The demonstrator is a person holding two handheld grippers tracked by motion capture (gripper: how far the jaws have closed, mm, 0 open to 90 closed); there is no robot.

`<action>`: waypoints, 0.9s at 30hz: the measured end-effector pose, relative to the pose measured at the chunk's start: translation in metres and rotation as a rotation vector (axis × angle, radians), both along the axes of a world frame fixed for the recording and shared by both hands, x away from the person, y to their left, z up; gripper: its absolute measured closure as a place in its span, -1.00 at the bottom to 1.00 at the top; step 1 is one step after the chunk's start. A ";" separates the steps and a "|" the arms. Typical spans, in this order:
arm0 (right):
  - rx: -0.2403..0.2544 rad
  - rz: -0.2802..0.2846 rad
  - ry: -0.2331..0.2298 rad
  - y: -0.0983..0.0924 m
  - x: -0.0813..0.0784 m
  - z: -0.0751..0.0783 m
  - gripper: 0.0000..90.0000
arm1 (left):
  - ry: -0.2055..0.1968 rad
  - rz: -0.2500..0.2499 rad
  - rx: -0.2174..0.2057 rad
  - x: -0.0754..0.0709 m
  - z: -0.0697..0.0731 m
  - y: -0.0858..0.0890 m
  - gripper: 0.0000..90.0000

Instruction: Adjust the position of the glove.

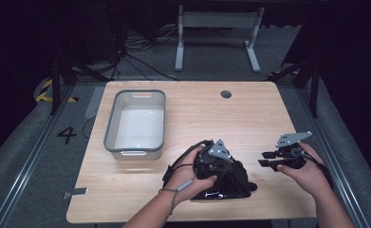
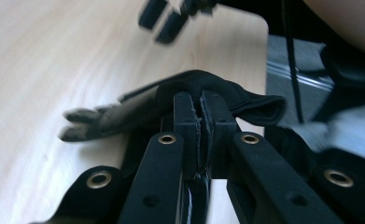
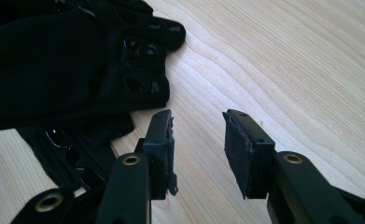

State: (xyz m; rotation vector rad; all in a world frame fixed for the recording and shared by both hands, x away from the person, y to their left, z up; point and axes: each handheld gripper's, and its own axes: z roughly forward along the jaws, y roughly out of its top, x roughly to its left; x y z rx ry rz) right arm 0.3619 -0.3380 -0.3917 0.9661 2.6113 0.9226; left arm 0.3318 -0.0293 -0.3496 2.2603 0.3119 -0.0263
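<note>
A heap of black gloves [image 1: 230, 183] lies near the front edge of the wooden table [image 1: 197, 114]. My left gripper [image 1: 217, 164] points down into the heap. In the left gripper view its jaws [image 2: 200, 105] are pressed together, with a fold of black glove fabric [image 2: 245, 100] pinched at their tips. A glove's fingers [image 2: 84, 123] trail off to the left on the wood. My right gripper [image 1: 267, 159] hovers just right of the heap, jaws pointing left. Its jaws [image 3: 199, 126] stand open over bare wood, with nothing between them and the gloves [image 3: 68, 70] just off the left jaw.
An empty grey-rimmed white bin [image 1: 111, 126] stands at the back left of the table. A round cable hole [image 1: 226, 94] sits near the far edge. A small metal clip [image 1: 78, 192] is at the front left corner. Bare wood lies between bin and gloves.
</note>
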 end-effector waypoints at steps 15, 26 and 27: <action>0.008 0.024 -0.009 0.010 0.010 0.002 0.38 | 0.155 0.094 0.144 0.008 -0.044 0.066 0.90; 0.006 0.061 -0.008 0.022 0.016 0.003 0.37 | 0.248 0.212 0.223 0.016 -0.063 0.084 0.42; 0.006 0.061 -0.008 0.022 0.016 0.003 0.37 | 0.250 0.217 0.223 0.016 -0.063 0.083 0.42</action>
